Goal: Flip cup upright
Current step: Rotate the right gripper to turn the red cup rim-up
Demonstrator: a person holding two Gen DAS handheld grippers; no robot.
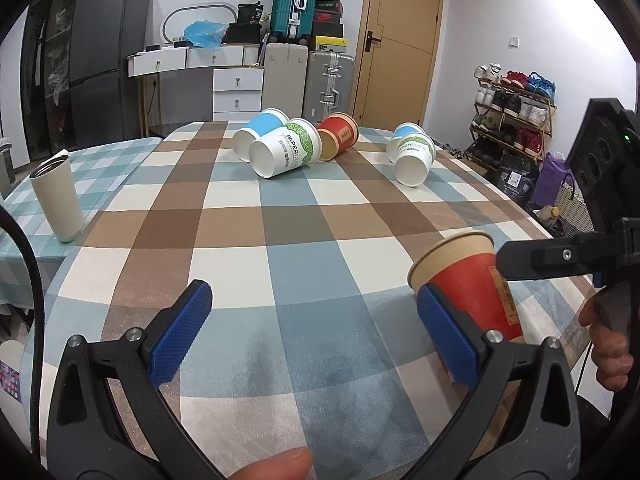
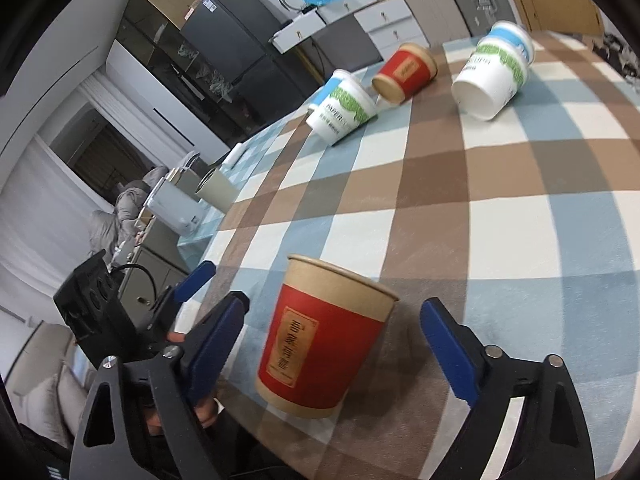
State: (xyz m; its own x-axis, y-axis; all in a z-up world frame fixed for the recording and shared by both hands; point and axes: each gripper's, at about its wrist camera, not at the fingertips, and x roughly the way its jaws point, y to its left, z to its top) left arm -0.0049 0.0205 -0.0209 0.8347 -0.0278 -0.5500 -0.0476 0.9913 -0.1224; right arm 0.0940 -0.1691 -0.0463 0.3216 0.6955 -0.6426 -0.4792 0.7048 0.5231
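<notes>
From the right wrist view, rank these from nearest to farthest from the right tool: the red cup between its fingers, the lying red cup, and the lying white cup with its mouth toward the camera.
1. Red cup, upright between the right tool fingers.
2. White cup, lying far right.
3. Lying red cup, far centre, slightly farther back.

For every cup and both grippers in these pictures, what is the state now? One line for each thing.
near red cup: upright on the checked tablecloth, between the right gripper's fingers, not gripped
far red cup: on its side
four white cups: on their sides
cream tumbler: upright, no lid
left gripper: open, empty
right gripper: open
</notes>
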